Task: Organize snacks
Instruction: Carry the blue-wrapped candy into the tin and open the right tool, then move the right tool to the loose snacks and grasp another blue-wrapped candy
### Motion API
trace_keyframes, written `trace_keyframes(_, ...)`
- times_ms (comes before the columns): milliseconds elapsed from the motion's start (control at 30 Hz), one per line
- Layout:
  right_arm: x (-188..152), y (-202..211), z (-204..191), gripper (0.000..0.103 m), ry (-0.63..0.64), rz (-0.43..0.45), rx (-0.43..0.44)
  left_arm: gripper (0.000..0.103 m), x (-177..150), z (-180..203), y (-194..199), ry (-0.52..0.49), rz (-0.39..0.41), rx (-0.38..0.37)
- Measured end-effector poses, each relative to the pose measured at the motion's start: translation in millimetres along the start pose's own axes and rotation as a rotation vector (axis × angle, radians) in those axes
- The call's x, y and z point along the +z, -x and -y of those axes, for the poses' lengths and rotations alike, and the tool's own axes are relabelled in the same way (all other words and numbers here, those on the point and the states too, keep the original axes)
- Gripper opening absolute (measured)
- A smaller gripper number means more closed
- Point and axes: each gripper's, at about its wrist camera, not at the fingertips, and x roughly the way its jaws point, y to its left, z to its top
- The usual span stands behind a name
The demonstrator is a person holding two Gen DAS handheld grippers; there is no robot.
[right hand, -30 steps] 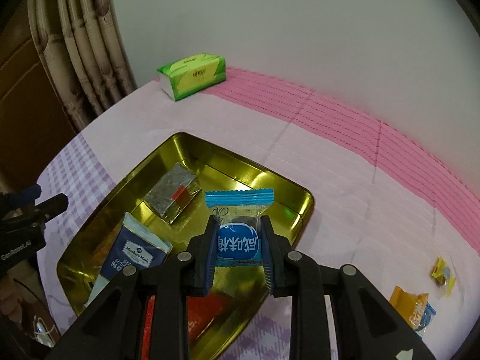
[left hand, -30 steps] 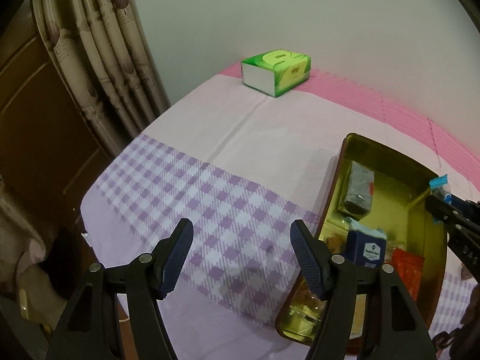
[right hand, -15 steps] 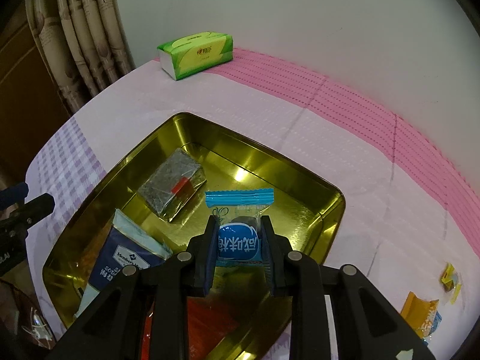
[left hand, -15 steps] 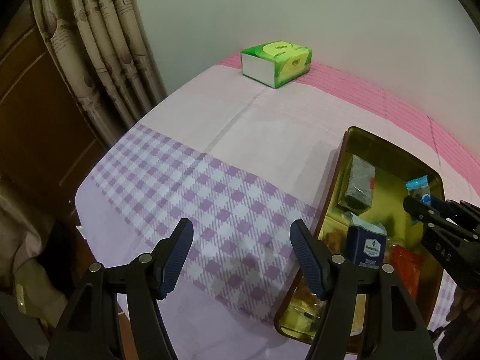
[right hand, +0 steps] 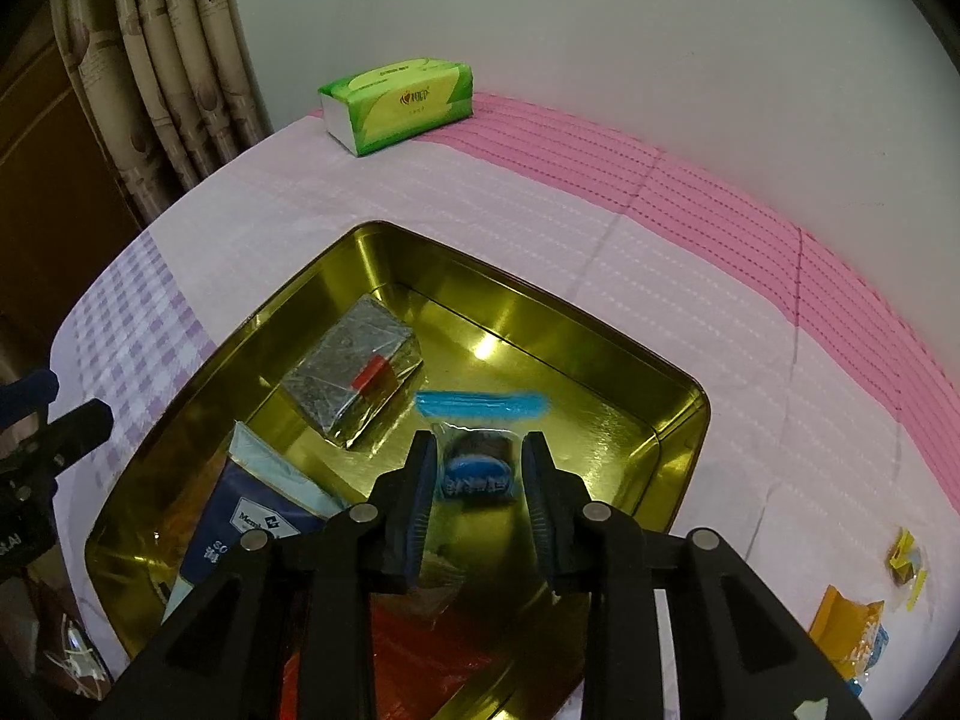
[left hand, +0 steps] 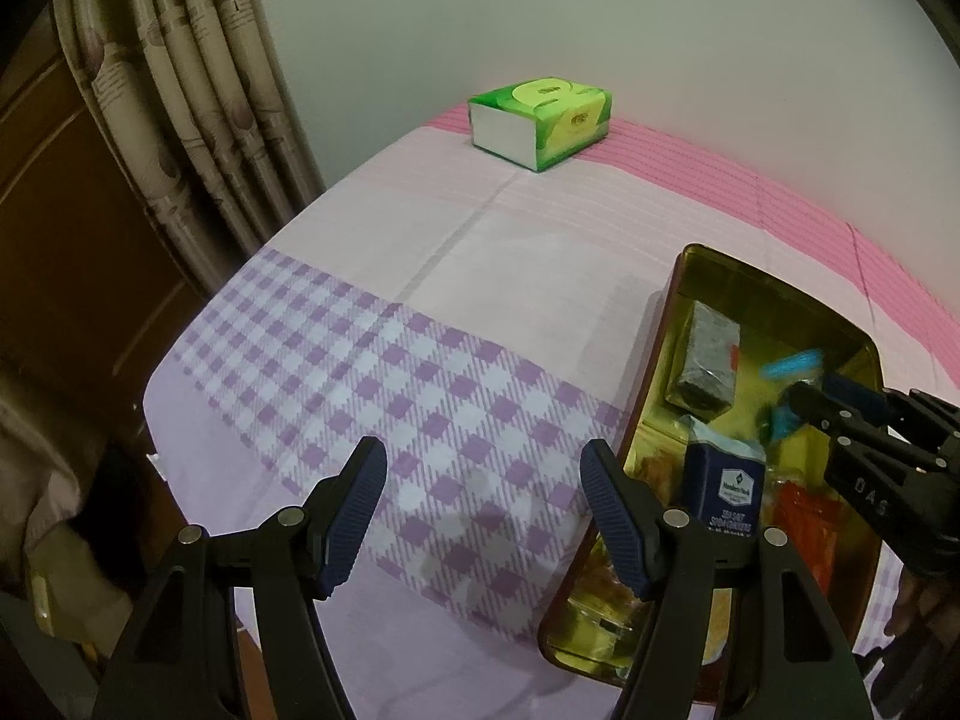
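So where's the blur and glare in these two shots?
Right wrist view: the blue packet between the opening right tongs is motion-smeared, and a bright glint sits on the gold tin floor. Left wrist view: the same packet is smeared; both views bend at the edges.

Blue snack packet (right hand: pixel 478 468) between opening jaws

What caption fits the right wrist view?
Right gripper fingers opening, releasing blue snack over gold tin.
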Motion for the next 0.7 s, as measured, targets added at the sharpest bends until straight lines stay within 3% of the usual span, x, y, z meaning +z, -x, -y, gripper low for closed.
trace_keyframes(400,-18,58,27,0.035,-0.08,0.082,0.003,0.068,-2,5,3,-0.02,0.015,0.005)
trace_keyframes(700,-59,98,119,0.036,-0.245,0.067,-0.145,0.068,-3,9,6,-0.04,0.027,0.019)
